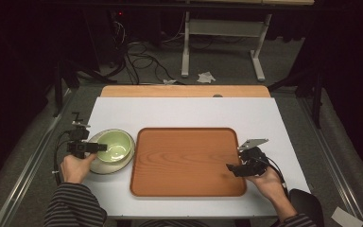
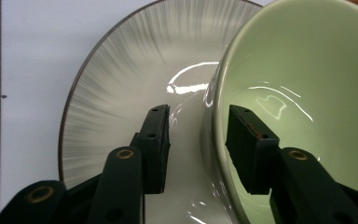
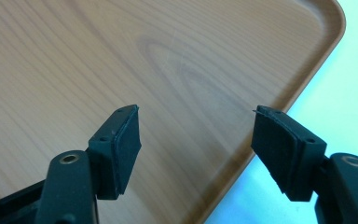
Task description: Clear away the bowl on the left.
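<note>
High view: a white table (image 1: 194, 111) carries a bare wooden tray (image 1: 187, 161), with a pale green bowl (image 1: 115, 145) on a grey plate (image 1: 99, 166) just left. The left gripper (image 2: 198, 140) straddles the bowl's rim, pads not pressing. The right gripper (image 3: 196, 154) hangs open over the tray's corner.

table lit, surroundings dark | bowl (image 2: 307, 70) glare | close views soft

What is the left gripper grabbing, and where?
The left gripper has its jaws astride the rim of the pale green ceramic bowl, one inside, one outside; not yet pressing.
</note>
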Tool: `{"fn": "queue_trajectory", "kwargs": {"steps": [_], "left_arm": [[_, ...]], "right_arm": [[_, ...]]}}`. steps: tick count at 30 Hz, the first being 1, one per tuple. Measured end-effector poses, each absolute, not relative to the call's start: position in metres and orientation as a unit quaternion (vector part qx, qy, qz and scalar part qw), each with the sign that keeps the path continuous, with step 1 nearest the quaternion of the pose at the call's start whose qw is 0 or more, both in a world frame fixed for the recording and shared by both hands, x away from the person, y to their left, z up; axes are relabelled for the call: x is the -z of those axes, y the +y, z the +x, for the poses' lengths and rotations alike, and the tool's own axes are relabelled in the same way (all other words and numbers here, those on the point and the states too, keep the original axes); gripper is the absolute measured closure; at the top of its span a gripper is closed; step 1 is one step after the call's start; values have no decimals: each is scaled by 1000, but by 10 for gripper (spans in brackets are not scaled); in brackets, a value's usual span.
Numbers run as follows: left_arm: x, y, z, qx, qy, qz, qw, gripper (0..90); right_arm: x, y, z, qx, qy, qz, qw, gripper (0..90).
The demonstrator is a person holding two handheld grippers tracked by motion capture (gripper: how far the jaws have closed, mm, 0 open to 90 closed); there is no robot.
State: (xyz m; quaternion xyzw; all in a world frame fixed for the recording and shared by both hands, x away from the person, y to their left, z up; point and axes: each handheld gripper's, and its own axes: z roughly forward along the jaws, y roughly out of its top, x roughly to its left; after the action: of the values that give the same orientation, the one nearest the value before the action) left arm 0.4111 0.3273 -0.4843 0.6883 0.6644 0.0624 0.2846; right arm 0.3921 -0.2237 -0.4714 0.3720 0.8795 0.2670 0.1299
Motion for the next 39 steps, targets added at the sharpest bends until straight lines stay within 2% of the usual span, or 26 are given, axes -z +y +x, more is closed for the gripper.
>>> {"fn": "queue_trajectory", "kwargs": {"steps": [14, 20, 39], "left_arm": [[489, 327, 413, -34, 663, 689, 290, 777], [489, 327, 414, -28, 669, 685, 288, 820], [485, 331, 412, -25, 670, 678, 302, 840]], "right_arm": [[472, -223, 393, -268, 880, 370, 128, 341], [472, -223, 392, -268, 882, 366, 129, 342], [472, -222, 391, -266, 882, 367, 130, 341]]}}
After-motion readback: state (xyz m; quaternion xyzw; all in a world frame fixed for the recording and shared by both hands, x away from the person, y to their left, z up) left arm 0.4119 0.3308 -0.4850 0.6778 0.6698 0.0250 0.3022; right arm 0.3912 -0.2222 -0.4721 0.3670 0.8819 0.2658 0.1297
